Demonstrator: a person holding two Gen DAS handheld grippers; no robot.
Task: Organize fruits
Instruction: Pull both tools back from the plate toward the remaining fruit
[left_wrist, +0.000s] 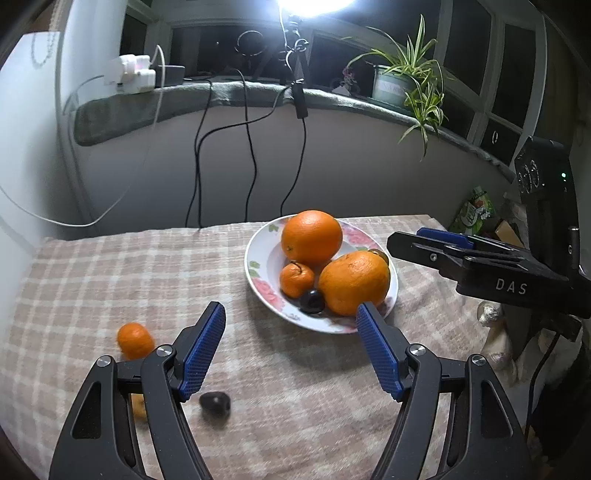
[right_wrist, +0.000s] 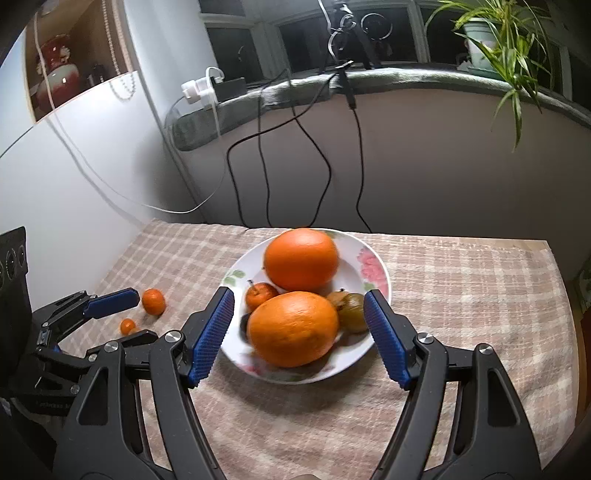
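A white flowered plate (left_wrist: 258, 258) (right_wrist: 380, 291) on the checked cloth holds two big oranges (left_wrist: 311, 237) (left_wrist: 354, 282), a small mandarin (left_wrist: 296, 279), a dark plum (left_wrist: 312, 301) and a brownish fruit (right_wrist: 351, 311). On the cloth lie a mandarin (left_wrist: 135, 340) (right_wrist: 153, 301), a smaller orange fruit (right_wrist: 127, 326) and a dark fruit (left_wrist: 215, 403). My left gripper (left_wrist: 290, 323) is open and empty, near the plate's front-left rim. My right gripper (right_wrist: 299, 310) is open and empty, its fingers either side of the near orange (right_wrist: 293, 328).
The checked cloth (left_wrist: 110, 277) covers the table, whose right edge (right_wrist: 565, 295) drops off. Behind are a wall with hanging cables (left_wrist: 251, 158), a sill with a power strip (left_wrist: 133, 74) and a potted plant (left_wrist: 402, 81). A green packet (left_wrist: 474, 212) lies beyond the table's right side.
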